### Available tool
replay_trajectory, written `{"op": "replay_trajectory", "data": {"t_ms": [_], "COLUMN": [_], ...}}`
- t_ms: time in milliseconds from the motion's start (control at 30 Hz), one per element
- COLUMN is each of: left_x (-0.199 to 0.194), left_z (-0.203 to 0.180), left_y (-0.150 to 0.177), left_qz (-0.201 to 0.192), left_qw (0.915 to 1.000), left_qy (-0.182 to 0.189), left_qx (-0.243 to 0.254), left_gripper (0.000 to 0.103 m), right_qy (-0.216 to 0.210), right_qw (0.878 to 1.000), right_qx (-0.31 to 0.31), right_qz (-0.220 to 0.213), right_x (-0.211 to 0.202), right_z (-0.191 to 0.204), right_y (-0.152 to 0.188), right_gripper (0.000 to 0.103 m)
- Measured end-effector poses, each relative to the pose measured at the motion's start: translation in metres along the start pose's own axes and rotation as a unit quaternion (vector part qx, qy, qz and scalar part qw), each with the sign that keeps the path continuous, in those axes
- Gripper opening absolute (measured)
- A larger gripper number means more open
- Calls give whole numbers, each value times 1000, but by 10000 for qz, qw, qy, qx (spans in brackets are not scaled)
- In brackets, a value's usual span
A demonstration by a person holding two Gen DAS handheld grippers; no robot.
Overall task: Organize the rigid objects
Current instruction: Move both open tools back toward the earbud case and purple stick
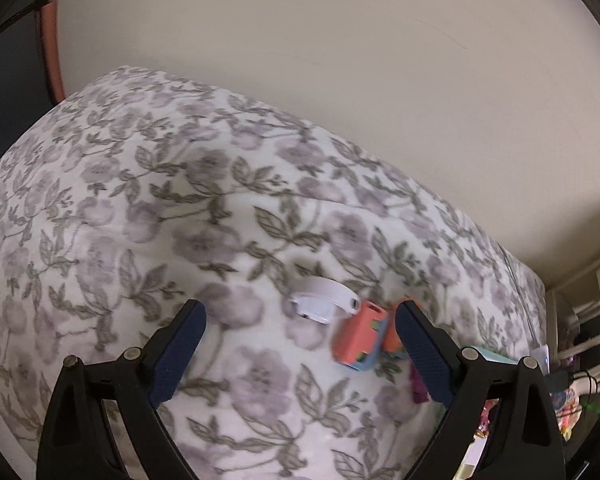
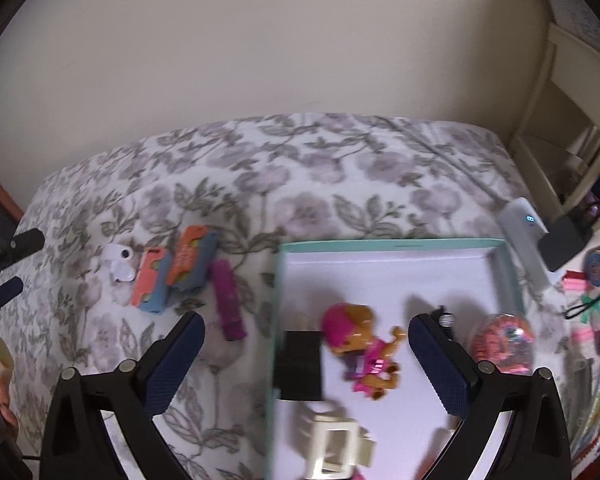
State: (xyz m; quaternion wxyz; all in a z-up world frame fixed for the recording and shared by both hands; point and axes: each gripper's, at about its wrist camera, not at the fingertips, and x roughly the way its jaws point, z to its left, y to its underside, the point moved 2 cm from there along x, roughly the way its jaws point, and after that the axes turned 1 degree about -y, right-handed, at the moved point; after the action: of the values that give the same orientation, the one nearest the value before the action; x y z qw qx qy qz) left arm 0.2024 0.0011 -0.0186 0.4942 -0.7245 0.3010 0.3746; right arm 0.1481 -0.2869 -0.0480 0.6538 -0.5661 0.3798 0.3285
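Teal-rimmed box [image 2: 396,245] already holds a doll [image 2: 364,348] and clips, while orange cases [image 2: 192,258] wait on the bed [image 2: 340,168]; both tongs [image 1: 300,340] [image 2: 306,356] spread, empty.

A bed [image 2: 340,168] covered with a white blanket printed in grey-purple flowers carries everything. Ahead of the right jaws and slightly left lie a small white case [image 2: 118,266], two orange-and-blue cards [image 2: 152,280] overlapping each other, and a purple stick [image 2: 229,300], all close together. Between and beyond the right jaws sits a shallow box [image 2: 392,245] with a teal rim. Past its far right corner rests a white power bank [image 2: 526,236]. In the left view, the white case [image 1: 324,300] lies just ahead of the jaws.
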Motion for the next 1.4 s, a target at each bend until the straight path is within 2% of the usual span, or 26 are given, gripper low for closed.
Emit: {"op": "replay_trajectory", "data": {"t_ms": [100,300,433,667,733,800,867,933,1000,1067,1200,1400], "left_x": [1,6,20,43,52,62,71,79,85,91,97,101], "left_z": [17,38,35,27,24,22,18,14,12,12,15,11], "left_y": [-7,-17,-16,-18,-16,-12,-9,-5,-2,0,2,3], "left_qz": [-25,24,207,311,396,519,617,686,743,790,746,785], "left_qw": [9999,9992,9994,9994,9990,9985,9980,9973,9967,9963,9970,9961], "left_qy": [-84,-177,-156,-155,-199,-188,-154,-207,-207,-221,-145,-252], "left_qx": [-127,-369,-242,-69,-17,0,68,178,233,246,129,329], "left_gripper": [96,96,96,96,96,95,95,95,95,95,95,95], "right_qy": [-52,-498,-608,-712,-673,-655,-678,-684,-677,-669,-652,-618], "right_qw": [9999,9987,9979,9972,9975,9976,9974,9973,9973,9974,9974,9974], "right_qx": [-124,-67,-159,-210,-223,-228,-235,-239,-247,-252,-242,-249], "right_qz": [-19,-76,-142,-74,-28,30,81,129,117,132,187,278], "right_x": [5,16,22,37,44,51,57,63,66,70,77,84], "right_z": [13,36,49,57,58,59,60,62,62,62,61,60], "right_y": [2,2,1,0,1,2,3,4,5,5,6,9], "right_gripper": [103,103,101,82,75,75,65,60,60,52,51,48]}}
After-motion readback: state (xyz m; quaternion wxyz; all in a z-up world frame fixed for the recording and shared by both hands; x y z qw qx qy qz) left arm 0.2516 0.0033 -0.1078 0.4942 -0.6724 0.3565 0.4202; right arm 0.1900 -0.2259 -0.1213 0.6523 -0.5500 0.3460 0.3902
